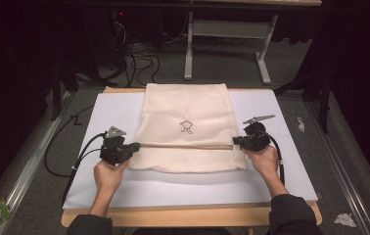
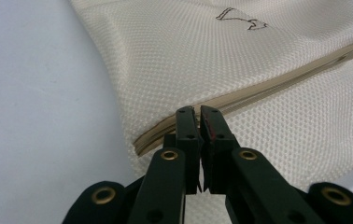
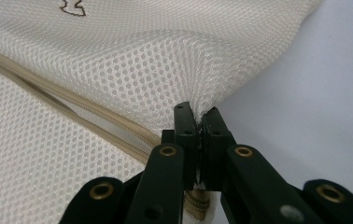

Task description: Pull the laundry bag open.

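High view: the cream mesh bag (image 1: 185, 122) lay flat in the middle of the frame on the white-covered bench (image 1: 119, 188), its lower part folded up along a zip line. My left tongs (image 1: 135, 147) met its left edge at centre-left, my right tongs (image 1: 235, 141) its right edge at centre-right, both at the zip line.

Left gripper view: the left tongs (image 2: 197, 112) were closed to a sliver right at the end of the beige zip (image 2: 277, 86), in the lower middle of the frame. I could not make out whether fabric was caught between them.

Right gripper view: the right tongs (image 3: 197, 112) were clamped on a pinch of the mesh bag (image 3: 132, 60) beside the zip (image 3: 95, 114), the netting puckered upward from the tips.

I judged the bag light, limp and slightly slick, so it would sag and slide. The corded zip edge looked like the firmest place to take hold.
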Action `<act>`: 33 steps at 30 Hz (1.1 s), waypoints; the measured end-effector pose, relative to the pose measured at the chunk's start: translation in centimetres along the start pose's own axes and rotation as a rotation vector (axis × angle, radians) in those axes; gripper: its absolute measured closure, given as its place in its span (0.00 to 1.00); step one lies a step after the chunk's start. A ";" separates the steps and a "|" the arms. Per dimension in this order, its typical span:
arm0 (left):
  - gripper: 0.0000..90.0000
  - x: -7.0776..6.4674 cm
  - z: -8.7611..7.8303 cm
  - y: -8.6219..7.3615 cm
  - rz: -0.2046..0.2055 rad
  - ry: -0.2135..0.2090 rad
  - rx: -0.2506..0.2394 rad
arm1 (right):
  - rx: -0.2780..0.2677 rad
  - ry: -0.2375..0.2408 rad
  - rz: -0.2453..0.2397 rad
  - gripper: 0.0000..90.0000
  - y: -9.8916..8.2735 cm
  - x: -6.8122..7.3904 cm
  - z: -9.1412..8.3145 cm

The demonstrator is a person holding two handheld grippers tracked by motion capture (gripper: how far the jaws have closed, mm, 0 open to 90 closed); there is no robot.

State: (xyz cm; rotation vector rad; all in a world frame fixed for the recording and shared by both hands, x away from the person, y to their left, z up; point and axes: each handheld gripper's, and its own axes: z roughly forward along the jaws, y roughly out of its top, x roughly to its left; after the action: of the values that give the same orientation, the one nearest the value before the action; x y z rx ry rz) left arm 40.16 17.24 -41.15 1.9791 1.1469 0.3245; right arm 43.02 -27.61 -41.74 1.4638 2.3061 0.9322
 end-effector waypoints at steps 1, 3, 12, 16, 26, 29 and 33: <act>0.97 -0.1 -0.1 -0.1 -0.002 -0.005 -0.004 | 0.002 -0.005 0.003 0.99 0.0 -0.1 0.0; 0.97 -0.1 -0.1 -0.3 0.000 -0.010 -0.001 | 0.001 -0.002 0.006 0.99 0.0 -0.3 -0.1; 0.97 0.9 -0.3 -0.8 -0.025 0.006 0.008 | 0.000 -0.014 0.011 0.99 -0.2 -0.5 -0.2; 0.97 0.9 0.0 -0.7 -0.030 0.009 0.014 | 0.003 -0.028 0.003 0.99 -0.1 -0.3 -0.1; 0.97 0.7 0.1 -1.4 -0.029 0.010 0.034 | 0.013 -0.036 0.016 0.99 -0.9 -1.0 -0.1; 0.97 0.9 -0.1 -1.5 -0.037 0.007 0.037 | 0.011 -0.033 0.010 0.99 -1.0 -1.0 -0.2; 0.97 0.8 0.0 -1.8 -0.036 0.007 0.045 | -0.003 -0.017 0.008 0.99 -2.0 -0.7 -0.5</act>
State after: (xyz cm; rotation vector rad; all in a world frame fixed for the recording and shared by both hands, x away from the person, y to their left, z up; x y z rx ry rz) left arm 39.49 18.38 -42.64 1.9948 1.2028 0.2899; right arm 41.64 -28.95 -42.73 1.4751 2.2878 0.9207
